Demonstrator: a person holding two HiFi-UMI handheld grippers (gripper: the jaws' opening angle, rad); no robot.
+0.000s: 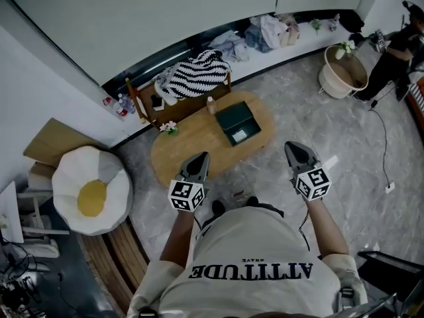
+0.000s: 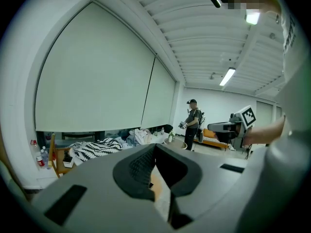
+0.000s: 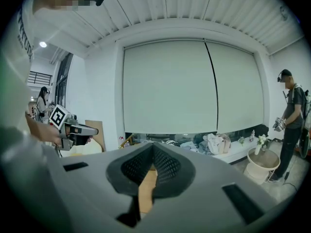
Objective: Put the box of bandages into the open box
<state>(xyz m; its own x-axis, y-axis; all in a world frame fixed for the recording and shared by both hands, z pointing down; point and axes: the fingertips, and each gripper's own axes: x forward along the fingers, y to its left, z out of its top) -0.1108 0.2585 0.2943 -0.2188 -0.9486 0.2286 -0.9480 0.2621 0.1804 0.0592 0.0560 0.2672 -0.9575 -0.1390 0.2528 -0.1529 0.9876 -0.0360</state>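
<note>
Wooden oval surface (image 1: pixel 192 148) lies ahead of and below the person. Both forearms are bent and reach forward at the same height. The left claw (image 1: pixel 197 159) is over the surface's near edge, jaws closed together, nothing held. The right claw (image 1: pixel 296 148) is just off the surface's near right end, over the floor, jaws also together, empty. The open box (image 1: pixel 238 122), dark green with walls up, sits on the surface's right half. A pale patch (image 1: pixel 242 136) inside it is too small to identify. A small bottle (image 1: pixel 211 105) stands at the surface's far edge.
</note>
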